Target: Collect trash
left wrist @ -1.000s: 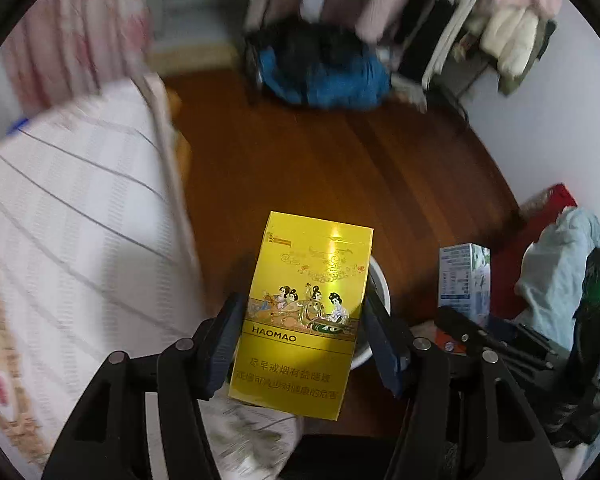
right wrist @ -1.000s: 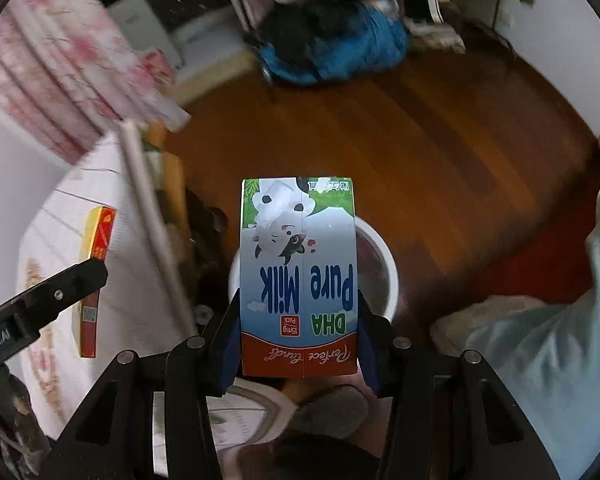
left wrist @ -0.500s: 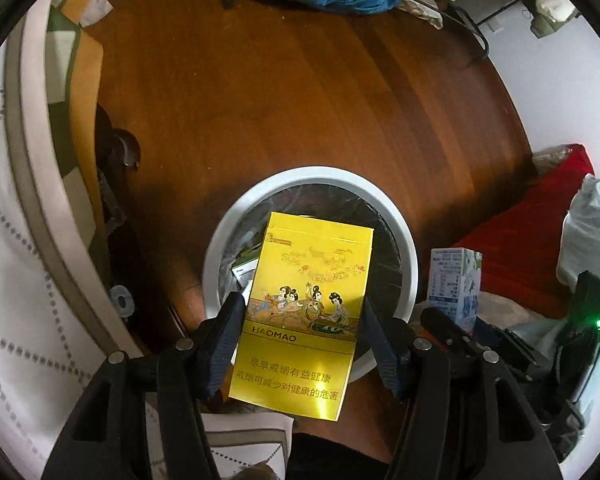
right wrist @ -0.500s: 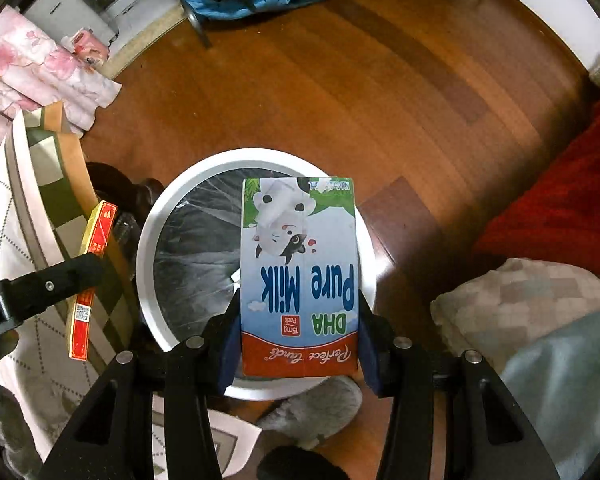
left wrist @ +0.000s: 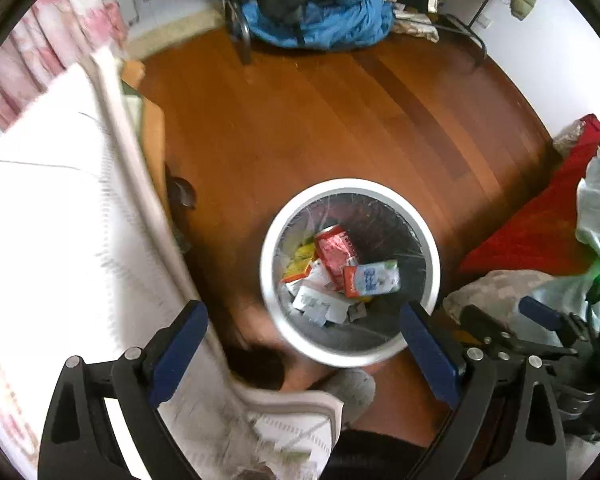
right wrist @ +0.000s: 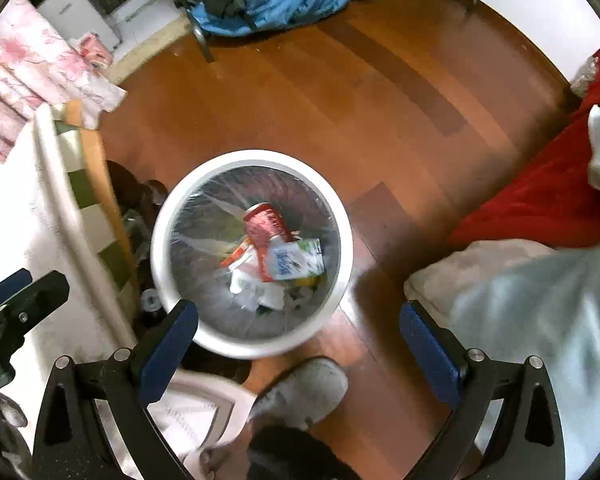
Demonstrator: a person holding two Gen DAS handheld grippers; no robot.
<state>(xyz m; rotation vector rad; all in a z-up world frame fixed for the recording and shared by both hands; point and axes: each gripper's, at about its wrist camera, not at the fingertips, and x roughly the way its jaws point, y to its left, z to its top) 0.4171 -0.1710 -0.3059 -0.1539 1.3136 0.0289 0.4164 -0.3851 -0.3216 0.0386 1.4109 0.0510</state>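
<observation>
Both claws are now standing wide open and empty over the bin. Half a second ago the left claw [left wrist: 302, 350] was clamping a yellow cigarette pack and the right claw [right wrist: 298, 346] a milk carton; both loads are gone from between the blue pads.

Nearest in the right wrist view, a grey slipper [right wrist: 300, 392] is sitting at about 6 o'clock, just below the bin. The white quilted bedding [left wrist: 60, 240] is running along 9 o'clock in the left wrist view and is smeared with motion blur.

The white trash bin [left wrist: 350, 188] is lying at centre in the left wrist view, and the same bin [right wrist: 252, 156] is slightly left of centre in the right. Its clear liner is holding the haul: the milk carton [left wrist: 374, 278] is lying on its side toward the bin's 4 o'clock, half over a red crushed can [left wrist: 334, 250], with white paper scraps [left wrist: 314, 300] beneath. In the right view the carton [right wrist: 294, 260] is blurred, perhaps settling. A yellow patch at the bin's 9 o'clock may be the cigarette pack; cannot confirm.

Farther out, bare wooden floor [left wrist: 320, 120] is stretching to 12 o'clock, a red blanket [right wrist: 540, 200] is lying at 3 o'clock, and a blue heap of clothes [left wrist: 324, 20] is at the far wall.

Judgement: this drop is done, both claws are free for the next pickup. No loose trash is showing on the visible floor.
</observation>
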